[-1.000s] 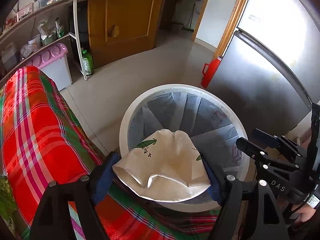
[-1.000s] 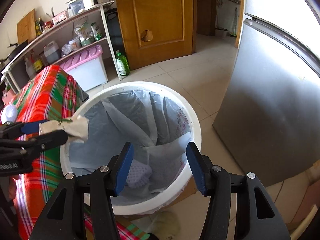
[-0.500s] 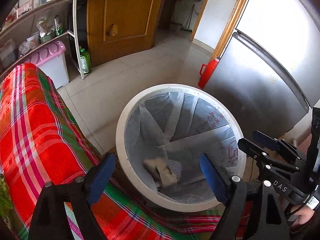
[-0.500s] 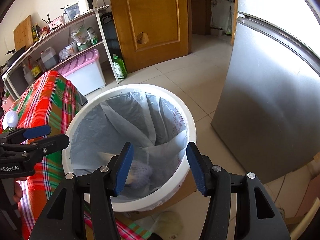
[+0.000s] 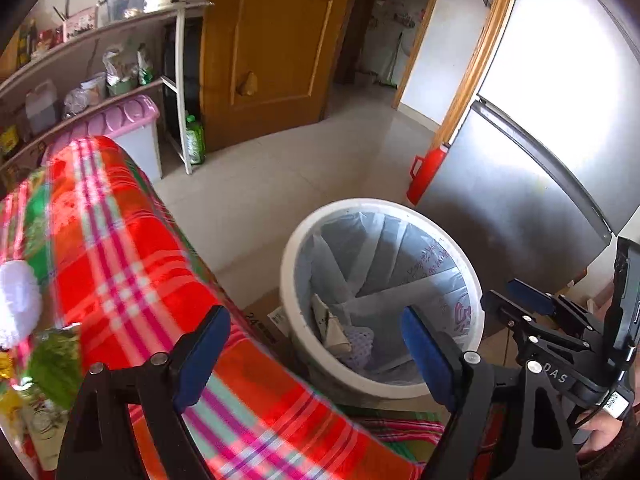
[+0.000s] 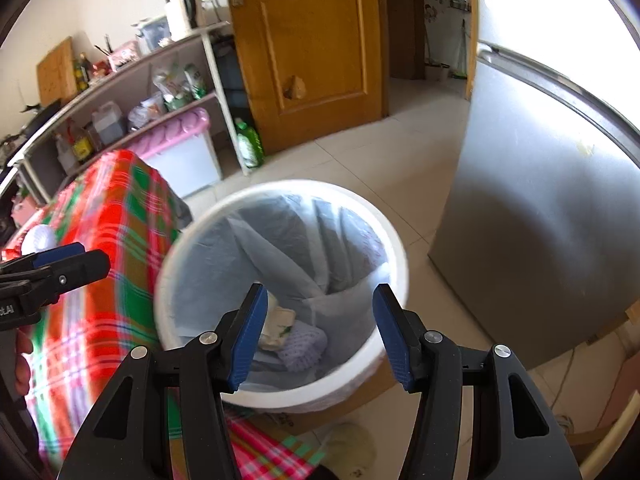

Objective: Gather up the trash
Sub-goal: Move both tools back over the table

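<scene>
Showing both grippers above a lined bin. Left gripper (image 5: 316, 344): jaws spread wide, nothing between the blue pads; its left finger overlies the plaid tablecloth (image 5: 120, 264), its right finger the bin's near rim. Right gripper (image 6: 320, 332): jaws likewise apart and empty, framing the bin's interior. White trash bin (image 5: 292, 280), fitted with a pale grey liner bag (image 5: 400, 264), stands on the tiled floor just beside the table's edge. Crumpled paper trash (image 6: 280, 324) lies at the bottom of the bin, touching a pale lilac wad (image 6: 304, 344) at its 4 o'clock. In the left wrist view the same trash (image 5: 332, 328) sits at 7 o'clock within the bin's opening. On the table, at 9 o'clock in the left wrist view, a white ball-like object (image 5: 16, 304) rests near colourful wrappers (image 5: 36, 384), blurred. Silver refrigerator (image 6: 540, 220) stands at 3 o'clock of the bin; a wooden door (image 6: 312, 48) at 12 o'clock; a red container (image 5: 428, 172) leans beside the refrigerator.
</scene>
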A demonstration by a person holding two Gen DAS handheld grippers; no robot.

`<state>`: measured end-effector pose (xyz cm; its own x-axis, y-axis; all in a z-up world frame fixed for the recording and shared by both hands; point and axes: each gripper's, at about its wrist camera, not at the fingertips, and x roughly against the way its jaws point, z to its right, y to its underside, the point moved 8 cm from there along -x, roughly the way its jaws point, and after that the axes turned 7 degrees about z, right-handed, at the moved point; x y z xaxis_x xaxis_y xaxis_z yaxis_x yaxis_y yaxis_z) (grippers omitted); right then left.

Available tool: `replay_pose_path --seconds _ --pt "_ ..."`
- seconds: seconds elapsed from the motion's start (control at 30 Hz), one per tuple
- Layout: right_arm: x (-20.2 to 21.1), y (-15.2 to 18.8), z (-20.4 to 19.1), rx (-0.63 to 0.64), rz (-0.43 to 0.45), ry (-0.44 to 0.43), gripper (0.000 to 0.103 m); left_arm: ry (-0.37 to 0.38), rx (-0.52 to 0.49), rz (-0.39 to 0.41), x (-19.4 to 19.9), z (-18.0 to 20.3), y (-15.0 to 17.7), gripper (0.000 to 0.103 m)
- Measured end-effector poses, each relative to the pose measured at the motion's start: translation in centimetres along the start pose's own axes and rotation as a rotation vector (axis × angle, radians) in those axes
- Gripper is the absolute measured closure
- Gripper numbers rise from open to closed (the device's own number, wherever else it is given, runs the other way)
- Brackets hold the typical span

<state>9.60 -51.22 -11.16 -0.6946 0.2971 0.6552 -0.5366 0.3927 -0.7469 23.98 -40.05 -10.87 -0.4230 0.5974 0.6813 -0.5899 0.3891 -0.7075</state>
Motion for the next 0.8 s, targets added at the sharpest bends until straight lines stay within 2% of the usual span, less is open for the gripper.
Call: replay_pose_path --seconds 0.3,0.6,0.8 --pt "2.0 -1.1 -7.8 0.08 0.051 -0.151 0.047 -0.097 0.076 0.105 7.8 -6.3 0.9 0.016" --pt "1.4 0.1 -16.6 0.175 0.021 -0.291 0.047 -0.247 0.212 0.23 16.7 -15.6 2.7 0.016" --pt "1.0 0.7 -21.0 0.21 0.003 -0.368 0.047 -0.307 0.279 0.223 19.6 -20.6 5.0 0.016"
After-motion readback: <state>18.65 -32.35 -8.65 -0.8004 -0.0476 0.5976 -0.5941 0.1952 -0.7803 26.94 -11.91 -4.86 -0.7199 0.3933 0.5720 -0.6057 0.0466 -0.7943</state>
